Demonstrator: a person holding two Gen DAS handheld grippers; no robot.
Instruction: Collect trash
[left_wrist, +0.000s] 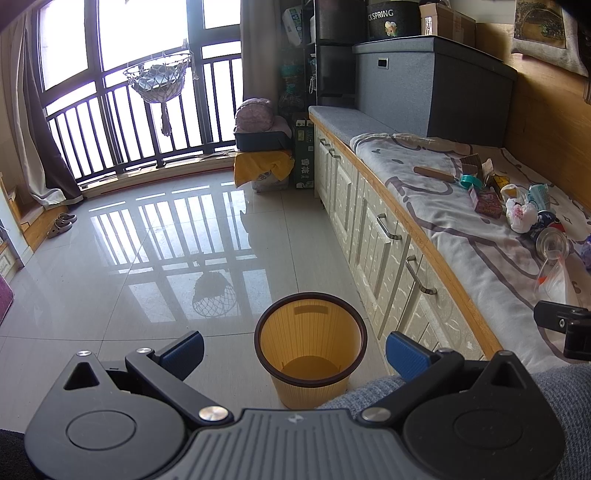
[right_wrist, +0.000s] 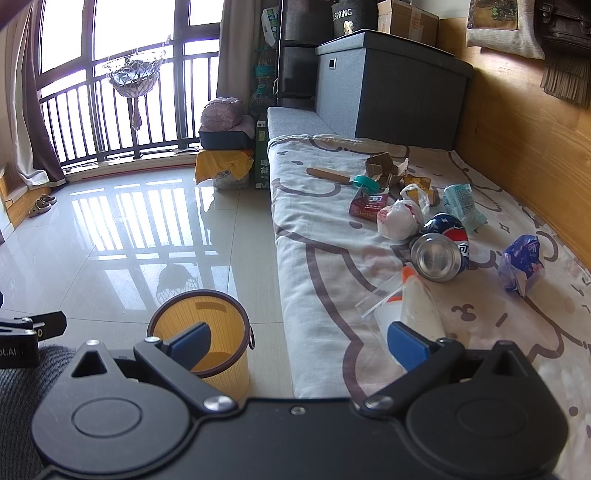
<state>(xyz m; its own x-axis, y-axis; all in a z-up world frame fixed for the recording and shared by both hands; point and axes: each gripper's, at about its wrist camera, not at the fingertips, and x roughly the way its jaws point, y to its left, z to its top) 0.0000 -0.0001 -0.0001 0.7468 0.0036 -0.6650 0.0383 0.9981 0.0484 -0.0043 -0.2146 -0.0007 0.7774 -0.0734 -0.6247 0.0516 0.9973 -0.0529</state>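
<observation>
Cut off at the right edge of the left wrist view: most of the clear plastic bag (left_wrist: 554, 280) and a dark piece of the right gripper (left_wrist: 561, 325). Small print on the wrappers too blurred to read.

Ribbed yellow plastic bin (left_wrist: 310, 347) with a dark rim, round and empty, standing on glossy floor tiles (left_wrist: 147, 258) low in the frame, just beside white cabinet doors (left_wrist: 369, 229). Soft printed blanket (right_wrist: 325, 258) covering the bench surface in the right half of the right wrist view. Scattered across it: a dented metal can (right_wrist: 439, 254) lying on its side, a knotted white bag (right_wrist: 399, 219), a crumpled blue wrapper (right_wrist: 522, 264), a small maroon box (right_wrist: 367, 206), torn cardboard (right_wrist: 384, 166) and a cardboard tube (right_wrist: 328, 174).

Left gripper (left_wrist: 295, 350) with blue-padded fingers (left_wrist: 184, 350) spread wide, holding nothing, framing the bin. Right gripper (right_wrist: 299, 343) likewise wide open and empty, its right pad overlapping the clear bag (right_wrist: 406, 306) in the frame; contact impossible to confirm.
</observation>
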